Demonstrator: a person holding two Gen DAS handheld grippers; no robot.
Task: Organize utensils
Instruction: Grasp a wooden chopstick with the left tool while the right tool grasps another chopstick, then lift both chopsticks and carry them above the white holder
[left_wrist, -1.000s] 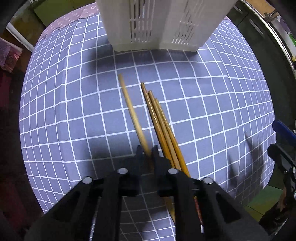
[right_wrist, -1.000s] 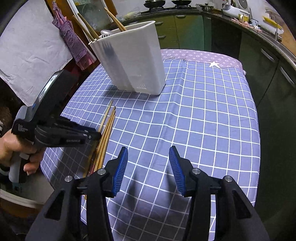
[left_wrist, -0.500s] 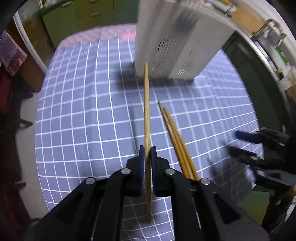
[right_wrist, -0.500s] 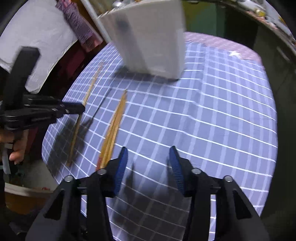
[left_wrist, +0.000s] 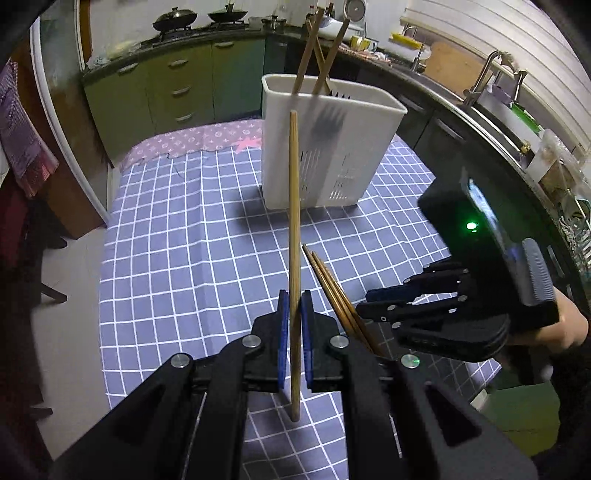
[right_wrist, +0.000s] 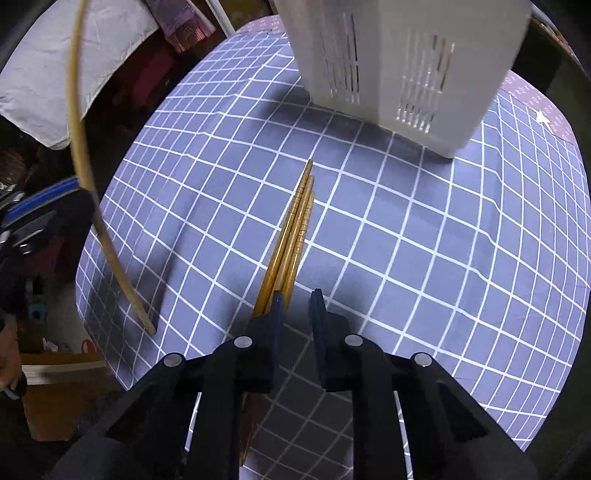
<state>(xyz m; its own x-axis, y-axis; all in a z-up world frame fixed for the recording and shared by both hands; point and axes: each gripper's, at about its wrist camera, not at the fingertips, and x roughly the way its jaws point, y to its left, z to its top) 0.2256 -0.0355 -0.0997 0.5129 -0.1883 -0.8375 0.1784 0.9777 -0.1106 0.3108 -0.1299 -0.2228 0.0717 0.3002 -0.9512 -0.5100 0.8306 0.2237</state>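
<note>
One pale wooden chopstick (left_wrist: 293, 236) is clamped between the blue pads of the left claw (left_wrist: 294, 321), which is closed tight on it. The stick is held clear of the cloth, its long end pointing up toward the holder and its short end hanging below the pads. In the right wrist view the same stick (right_wrist: 79, 147) appears at the left edge as a curved line.

Three darker, golden-brown chopsticks (right_wrist: 295, 229) lie together in a bundle on the counter (right_wrist: 424, 258), tips toward the holder, touching one another along their length. In the left wrist view they (left_wrist: 332, 288) lie just right of the held stick.

The right claw (right_wrist: 296, 301) sits low over the near end of this bundle. Its jaws have just been closing and now stand narrowly apart. The left pad overlaps the bundle's near end; whether it touches the sticks cannot be told, and nothing is seen between the pads.

One white plastic utensil holder (left_wrist: 328, 147) with slotted lower walls stands upright on the counter beyond the bundle, well apart from it. Three chopsticks (left_wrist: 317, 48) lean out of its top.

The counter is covered by one blue cloth (left_wrist: 184, 240) with a white grid. Green cabinets (left_wrist: 166, 85) and two dark pans (left_wrist: 199, 18) stand behind.
</note>
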